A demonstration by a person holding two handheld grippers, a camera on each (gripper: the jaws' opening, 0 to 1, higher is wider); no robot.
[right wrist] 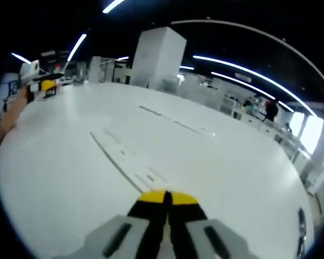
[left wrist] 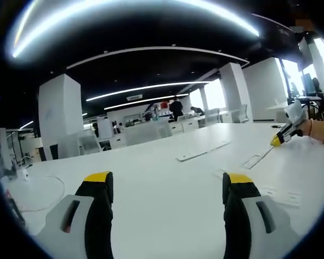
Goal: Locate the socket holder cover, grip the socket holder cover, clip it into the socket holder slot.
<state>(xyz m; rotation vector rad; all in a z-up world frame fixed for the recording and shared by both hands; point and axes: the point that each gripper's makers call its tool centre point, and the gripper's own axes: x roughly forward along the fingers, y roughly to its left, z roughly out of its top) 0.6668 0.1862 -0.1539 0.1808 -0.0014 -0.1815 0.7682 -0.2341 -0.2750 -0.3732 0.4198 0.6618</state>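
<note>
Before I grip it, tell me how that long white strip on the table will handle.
The long white strip looks thin and flat, so it is probably light and may flex when lifted by one end. It lies flush on the smooth white table, so it may slide when pushed; getting under its edge could be awkward.

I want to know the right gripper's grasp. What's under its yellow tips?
The right gripper is shut with the end of a long white strip running under its tips on the white table. Whether it pinches the strip is hidden.

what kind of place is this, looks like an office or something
Probably an open-plan office or lab: a big white table, rows of desks and chairs behind it, long strip lights on a dark ceiling, and white pillars.
</note>
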